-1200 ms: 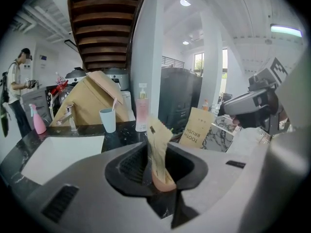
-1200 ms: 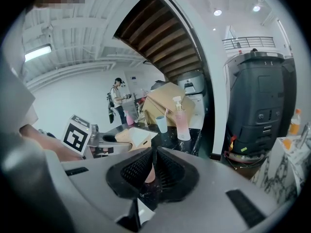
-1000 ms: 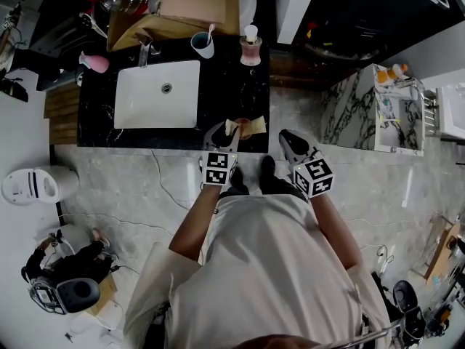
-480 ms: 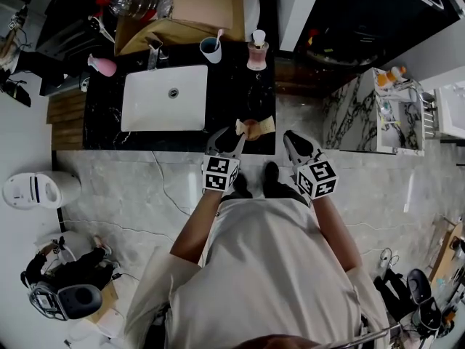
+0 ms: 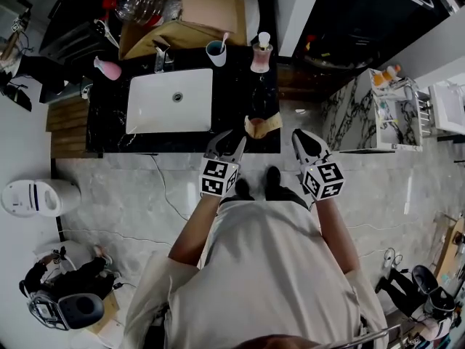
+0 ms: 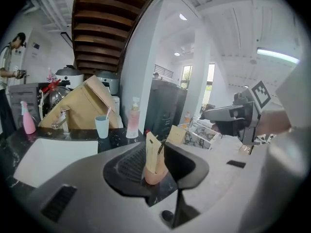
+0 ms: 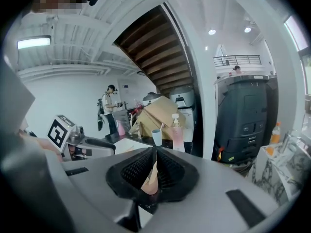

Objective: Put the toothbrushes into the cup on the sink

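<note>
- Both grippers have drawn up and back from the black counter [image 5: 240, 86] within the last second. They now hang at its near edge and touch nothing.
- The left gripper [image 5: 229, 139] was right at the small pink holder [image 5: 259, 126] a second ago and is now clear of it. Its jaws have just been closing from their widest but stand well apart, with nothing gripped. The holder only shows beyond the gap.
- The right gripper [image 5: 304, 138] has its jaws pressed together and carries nothing.
- One toothbrush [image 5: 224, 40] stands in the blue cup [image 5: 216, 49] behind the sink [image 5: 156, 107], near the soap bottle [image 5: 261, 55].
- The holder keeps its paper-wrapped pieces. If those are more toothbrushes, the task is unfinished. This retreat looks like a reset, not a carry.
</note>
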